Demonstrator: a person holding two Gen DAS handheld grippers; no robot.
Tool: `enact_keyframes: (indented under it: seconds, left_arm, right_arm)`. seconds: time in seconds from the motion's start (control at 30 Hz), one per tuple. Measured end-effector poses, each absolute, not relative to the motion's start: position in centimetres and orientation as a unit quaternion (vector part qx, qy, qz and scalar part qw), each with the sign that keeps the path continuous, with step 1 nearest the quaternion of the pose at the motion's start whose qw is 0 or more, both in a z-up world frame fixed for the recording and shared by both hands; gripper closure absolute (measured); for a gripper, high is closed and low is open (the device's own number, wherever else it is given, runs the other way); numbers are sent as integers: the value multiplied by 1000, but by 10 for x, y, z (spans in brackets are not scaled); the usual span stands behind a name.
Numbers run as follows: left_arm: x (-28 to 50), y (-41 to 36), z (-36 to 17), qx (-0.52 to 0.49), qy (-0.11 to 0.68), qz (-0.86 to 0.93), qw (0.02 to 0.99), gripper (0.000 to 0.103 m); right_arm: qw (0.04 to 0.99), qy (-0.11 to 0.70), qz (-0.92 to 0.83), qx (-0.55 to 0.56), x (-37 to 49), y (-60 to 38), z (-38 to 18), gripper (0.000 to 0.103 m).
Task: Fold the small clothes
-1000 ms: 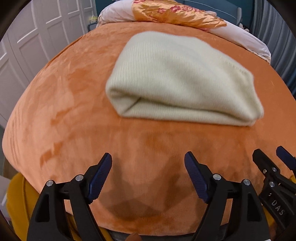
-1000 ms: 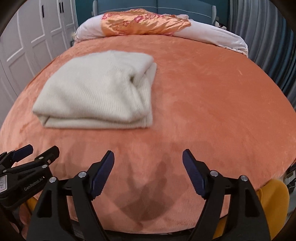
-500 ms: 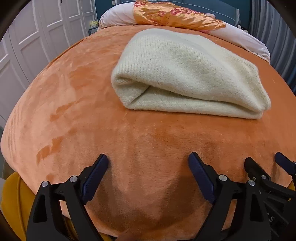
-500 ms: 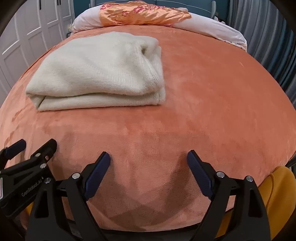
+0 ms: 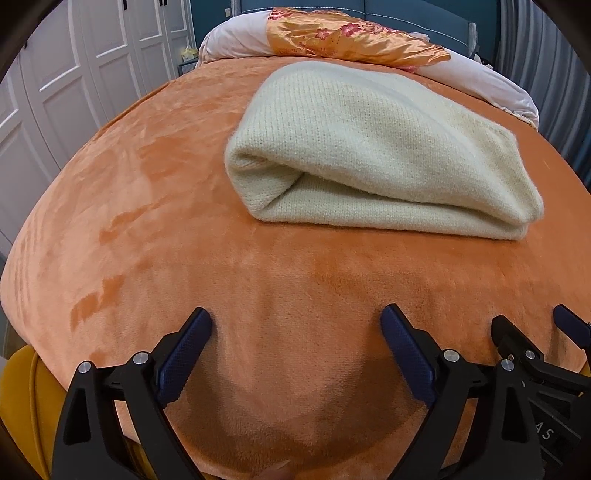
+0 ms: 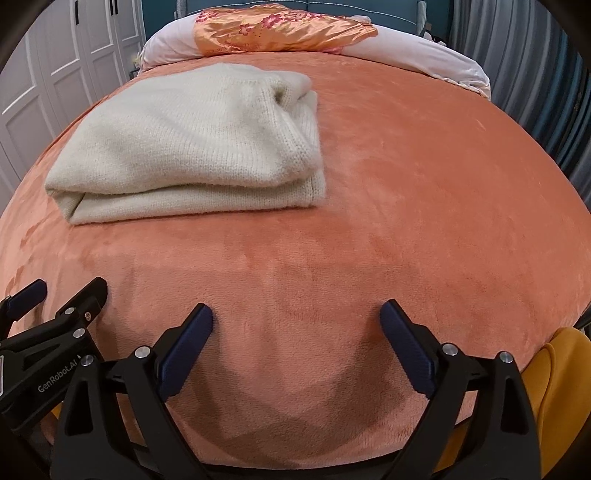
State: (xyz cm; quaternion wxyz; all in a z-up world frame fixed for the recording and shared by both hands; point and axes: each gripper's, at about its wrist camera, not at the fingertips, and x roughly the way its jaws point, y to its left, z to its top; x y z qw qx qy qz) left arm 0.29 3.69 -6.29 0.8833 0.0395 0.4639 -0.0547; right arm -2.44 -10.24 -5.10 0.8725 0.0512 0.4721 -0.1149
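The cream knitted sweater point(image 5: 384, 155) lies folded on the orange plush bed point(image 5: 147, 206). Both the left gripper point(image 5: 295, 349) and right gripper point(image 6: 295, 345) hover nearby, jaws spread, empty. A careless nudge could unroll those loose, bulky layers.

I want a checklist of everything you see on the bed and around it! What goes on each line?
Surface: orange plush blanket covering the bed.
Job's things: cream knit sweater, folded, lying flat.
Clutter: flowered orange pillow on white bedding at the far end.
Grippers: left hand-held gripper open, empty; right hand-held gripper open, empty; both short of the sweater.
Cables: nothing seen.
Surroundings: white wardrobe doors, grey curtain, yellow cloth at the bed's near edge.
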Motion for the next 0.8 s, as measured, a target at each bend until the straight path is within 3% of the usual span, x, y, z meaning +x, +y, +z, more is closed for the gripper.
enact_keyframes:
  seconds: [0.8]
  left_arm:
    - [1, 29, -65, 45, 442, -28, 895, 11]
  right_arm:
    - [883, 453, -112, 51, -35, -107, -57, 8]
